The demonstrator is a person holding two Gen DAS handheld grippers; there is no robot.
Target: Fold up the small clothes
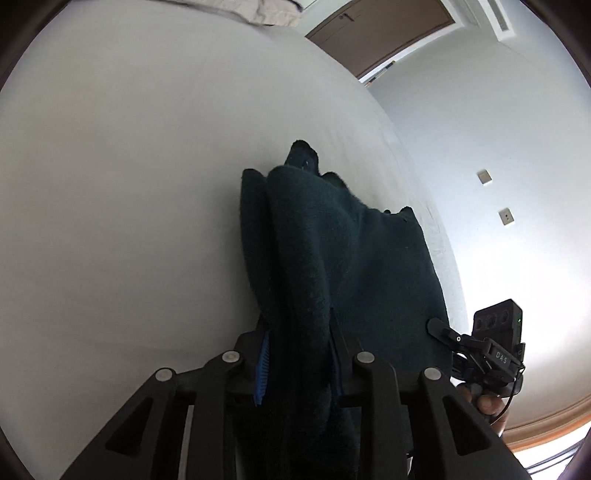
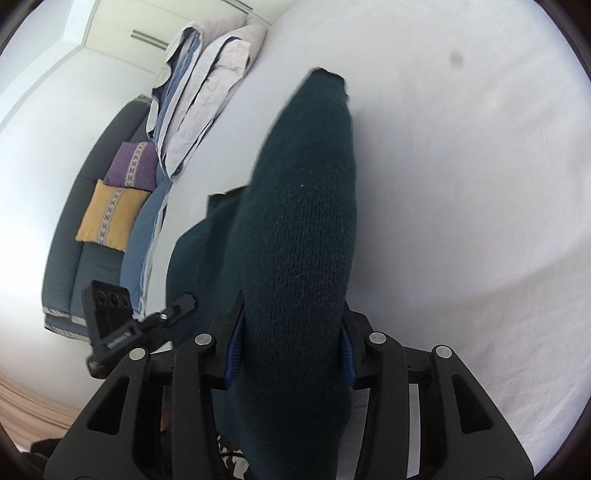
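Observation:
A dark green knit garment [image 1: 332, 258] hangs over the white bed sheet [image 1: 129, 184], held up by both grippers. My left gripper [image 1: 299, 354] is shut on one bunched edge of it, cloth between the blue pads [image 1: 261, 373]. My right gripper [image 2: 291, 350] is shut on another edge of the same garment [image 2: 303, 221], which drapes forward over its jaws and hides the fingertips. The right gripper also shows in the left wrist view [image 1: 487, 354] at the garment's right side. The left gripper also shows in the right wrist view [image 2: 122, 325] at the lower left.
Folded pale and blue bedding [image 2: 199, 92] lies at the bed's far edge. A dark sofa [image 2: 74, 258] with a purple cushion [image 2: 133, 162] and a yellow cushion [image 2: 110, 218] stands beyond. A brown door [image 1: 380, 29] and a white wall [image 1: 498, 184] stand to the right.

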